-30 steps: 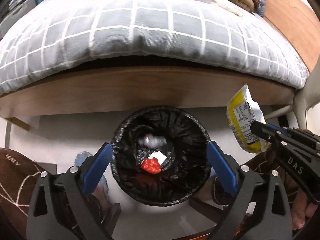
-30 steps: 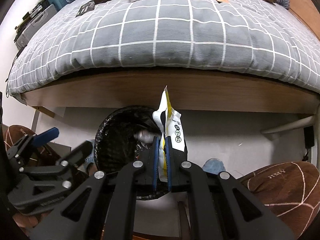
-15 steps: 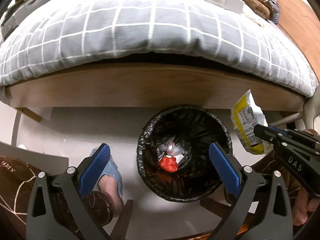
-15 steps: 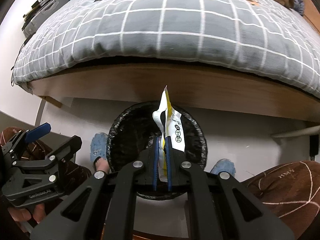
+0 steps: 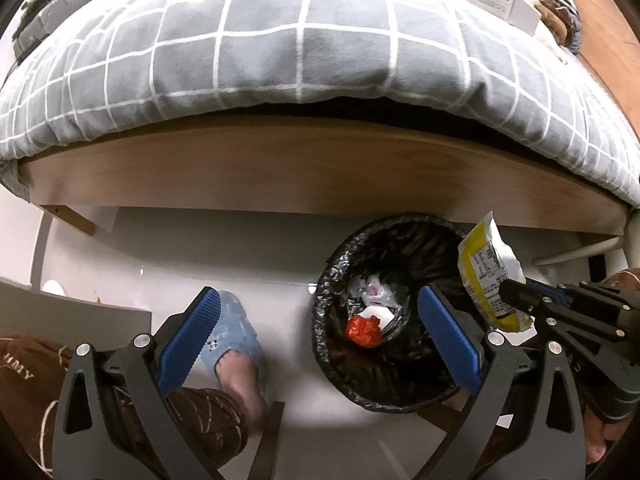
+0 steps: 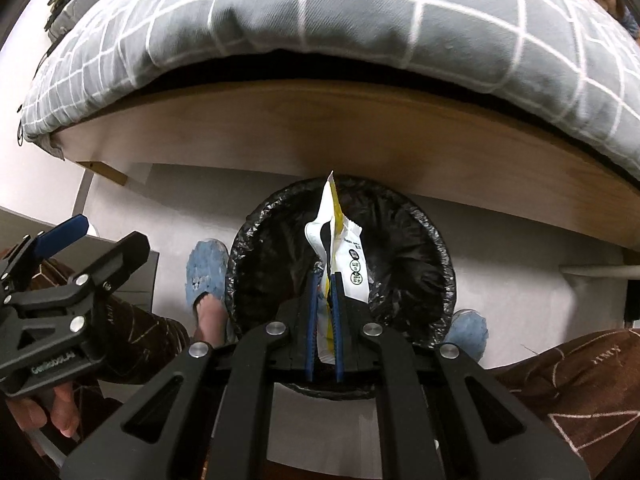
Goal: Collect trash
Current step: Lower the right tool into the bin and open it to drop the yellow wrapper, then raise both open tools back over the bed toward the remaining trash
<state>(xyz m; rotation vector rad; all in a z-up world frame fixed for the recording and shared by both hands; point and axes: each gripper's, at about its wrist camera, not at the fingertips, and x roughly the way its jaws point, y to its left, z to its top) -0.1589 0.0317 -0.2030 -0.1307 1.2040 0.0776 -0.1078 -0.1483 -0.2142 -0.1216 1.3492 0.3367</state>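
Note:
A round bin lined with a black bag (image 5: 332,280) (image 6: 432,248) stands on the floor against the bed frame. Inside lie a red crumpled scrap (image 5: 363,330) and white wrappers (image 5: 374,294). My right gripper (image 6: 323,280) (image 5: 516,300) is shut on a yellow-and-white snack wrapper (image 6: 340,240) (image 5: 486,276), held upright above the bin's opening. My left gripper (image 5: 318,312) (image 6: 104,236) is open and holds nothing; it hangs over the floor at the bin's left side, its right pad over the bin's mouth.
A bed with a grey checked duvet (image 5: 280,48) and wooden side board (image 5: 280,172) runs across behind the bin. A person's feet in blue slippers (image 5: 232,332) (image 6: 466,328) and brown trouser legs (image 6: 580,380) flank the bin. Boxes (image 5: 500,0) lie on the bed.
Both grippers shifted left and dropped lower. The bin slid right in the left wrist view and now sits centred and larger under the wrapper in the right wrist view.

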